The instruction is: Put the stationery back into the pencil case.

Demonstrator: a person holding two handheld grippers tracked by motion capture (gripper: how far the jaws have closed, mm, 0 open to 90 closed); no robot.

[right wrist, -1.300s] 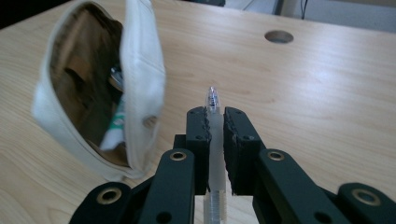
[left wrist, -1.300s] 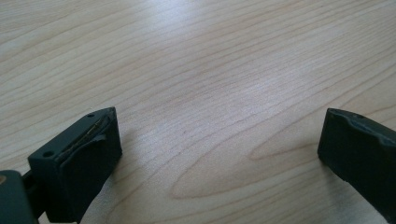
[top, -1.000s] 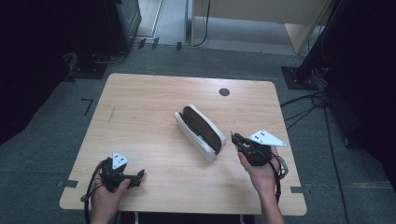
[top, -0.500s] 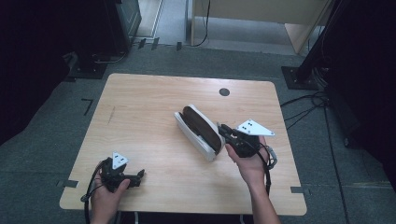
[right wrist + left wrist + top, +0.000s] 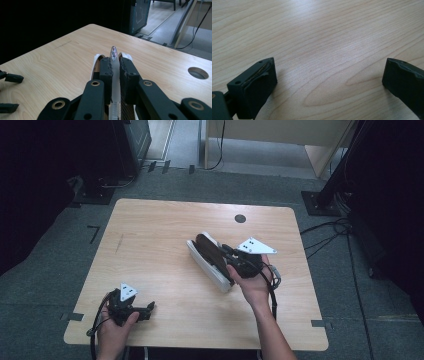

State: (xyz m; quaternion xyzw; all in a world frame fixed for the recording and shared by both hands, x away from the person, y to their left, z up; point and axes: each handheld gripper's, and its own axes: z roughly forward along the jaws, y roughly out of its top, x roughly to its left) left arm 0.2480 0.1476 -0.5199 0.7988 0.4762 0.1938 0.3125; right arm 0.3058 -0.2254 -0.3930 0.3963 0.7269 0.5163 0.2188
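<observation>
**A:** Pen case (image 5: pixel 210 261), the white one with the dark inside — where does it lie?

**B:** Open, slantwise on the worktop (image 5: pixel 160 245), nearer the right edge than the left and about midway between the far and near edges. The worktop is pale wood with a straight grain, rounded corners and a round dark cable hole (image 5: pixel 240 218) close to the far edge. Around it is grey carpet (image 5: pixel 60 270); a dark cabinet (image 5: pixel 132 145) stands beyond the far left corner, a black stand base (image 5: pixel 320 202) sits off the far right corner, and cables trail over the floor on the right.

**A:** And the right gripper (image 5: pixel 227 251)?

**B:** It sits just over the case, at its right side. In the right gripper view its jaws are clenched on a clear pen (image 5: pixel 113 72), which lies lengthwise between the pads with its tip poking out past them, the white rim of the case right behind it.

**A:** The left gripper (image 5: pixel 148 307)?

**B:** At the near left corner of the worktop, well apart from the case. Its jaws are released and stand wide; the left gripper view has bare wood between them.

**A:** Any writing to read?

**B:** I can make out no brand or label; the pen's tip is too small to tell.
</observation>
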